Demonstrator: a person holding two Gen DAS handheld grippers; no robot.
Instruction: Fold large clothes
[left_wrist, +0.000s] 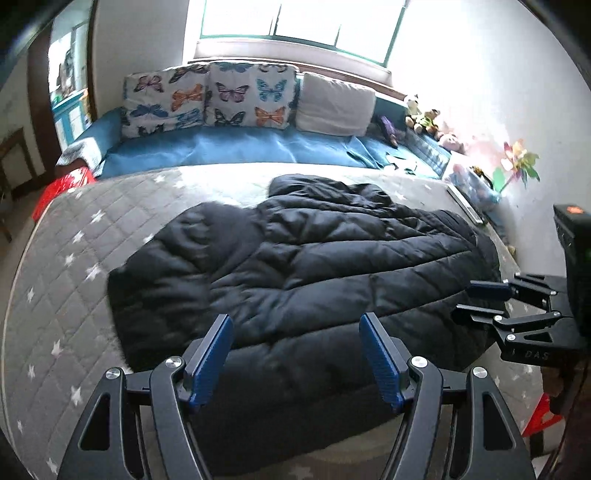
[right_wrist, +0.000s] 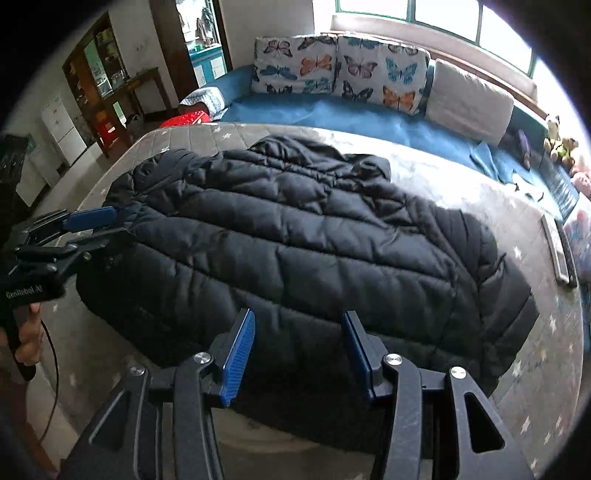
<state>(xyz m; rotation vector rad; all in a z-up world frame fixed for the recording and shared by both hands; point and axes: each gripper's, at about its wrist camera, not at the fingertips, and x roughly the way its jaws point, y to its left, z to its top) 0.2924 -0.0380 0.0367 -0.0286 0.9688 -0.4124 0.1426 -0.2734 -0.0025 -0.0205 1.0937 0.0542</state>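
A black quilted puffer jacket (left_wrist: 295, 251) lies spread across a grey mattress with white stars (left_wrist: 74, 258). Its hood end is towards the far side, and it is folded over itself. My left gripper (left_wrist: 295, 321) hangs above the jacket's near hem, open, with no cloth between its blue pads. In the right wrist view the same jacket (right_wrist: 314, 229) fills the middle. My right gripper (right_wrist: 297, 321) hovers over its near edge, open and holding nothing. Each gripper shows in the other's view: the right gripper (left_wrist: 480, 301) at the jacket's right end, the left gripper (right_wrist: 96, 227) at its left end.
Behind the mattress is a blue-covered sofa (left_wrist: 229, 147) with butterfly cushions (left_wrist: 207, 96) and a white cushion (left_wrist: 336, 103) under a window. Plush toys (left_wrist: 424, 118) line the right wall. A red stool (left_wrist: 62, 188) stands at the far left. A hand (right_wrist: 29, 339) grips the left handle.
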